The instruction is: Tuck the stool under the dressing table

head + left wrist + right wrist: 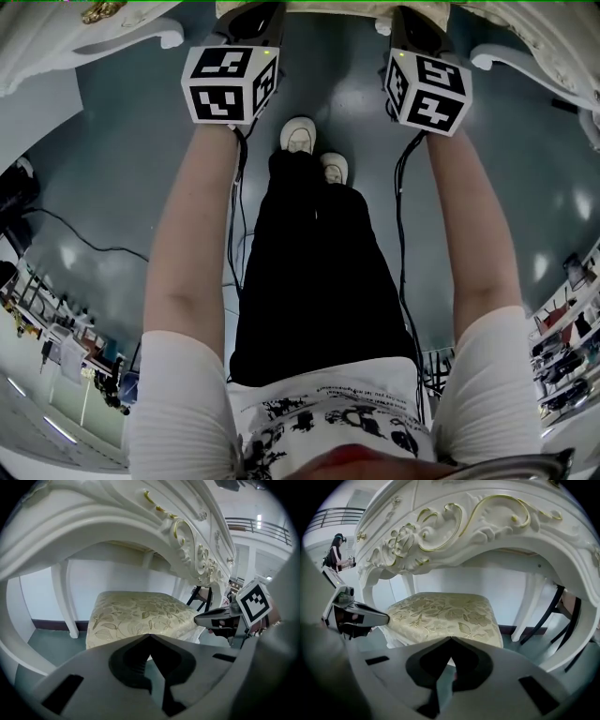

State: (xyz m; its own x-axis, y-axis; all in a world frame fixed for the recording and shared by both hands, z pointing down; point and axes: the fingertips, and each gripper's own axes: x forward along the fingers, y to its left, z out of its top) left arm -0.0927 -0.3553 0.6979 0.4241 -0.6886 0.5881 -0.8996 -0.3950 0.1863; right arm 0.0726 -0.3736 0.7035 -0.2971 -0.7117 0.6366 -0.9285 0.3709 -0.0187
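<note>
head: steeply down | both gripper views: close, facing stool point(140, 613)

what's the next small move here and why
Probably draw both grippers straight back. The stool already sits under the dressing table's arch, and the left gripper and right gripper are shut, gripping nothing.

Left gripper view: stool point(140, 613) fills the center under the dressing table point(154, 531); free floor at lower left, up to the table leg point(65, 597). Right gripper view: open gap at right between stool and rear leg point(528, 606), with black chair legs point(557, 605) beyond. Carved apron point(464, 522) blocks the way overhead. Head view: bare floor point(122, 159) at left, crossed by a cable point(84, 242).
</note>
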